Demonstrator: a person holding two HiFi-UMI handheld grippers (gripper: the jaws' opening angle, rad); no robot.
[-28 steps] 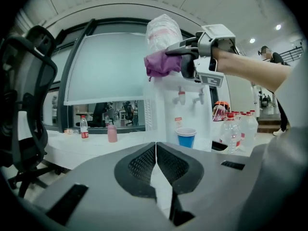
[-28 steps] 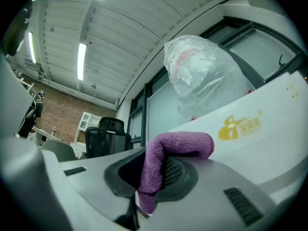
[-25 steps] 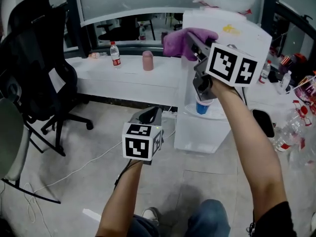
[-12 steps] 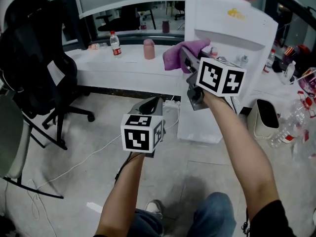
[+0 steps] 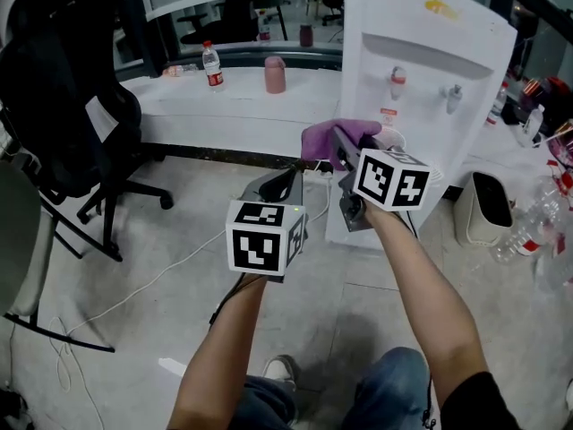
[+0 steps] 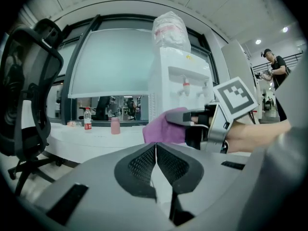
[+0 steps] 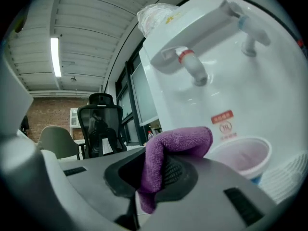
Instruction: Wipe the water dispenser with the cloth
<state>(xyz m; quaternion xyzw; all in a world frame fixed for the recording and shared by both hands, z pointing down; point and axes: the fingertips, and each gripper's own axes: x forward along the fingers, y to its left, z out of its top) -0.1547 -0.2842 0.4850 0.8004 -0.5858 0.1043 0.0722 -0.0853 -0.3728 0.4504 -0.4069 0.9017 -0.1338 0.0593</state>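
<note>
The white water dispenser (image 5: 421,70) stands at the upper right of the head view, with a red tap (image 5: 397,77) and a blue tap (image 5: 455,92). My right gripper (image 5: 338,144) is shut on a purple cloth (image 5: 336,138), held in front of the dispenser's lower front, below the taps. In the right gripper view the cloth (image 7: 175,150) bulges out between the jaws, close to a paper cup (image 7: 243,158) under the red tap (image 7: 190,61). My left gripper (image 5: 277,184) hangs lower left of the right one, shut and empty, its jaws touching (image 6: 156,160).
A black office chair (image 5: 67,106) stands at the left. A white counter (image 5: 224,106) holds a water bottle (image 5: 213,64) and a pink cup (image 5: 275,74). A small bin (image 5: 488,206) and plastic bottles (image 5: 528,231) sit right of the dispenser. A cable (image 5: 134,294) runs across the floor.
My right gripper with the cloth has come down from the dispenser's top to its lower front. The left gripper has stayed about where it was.
</note>
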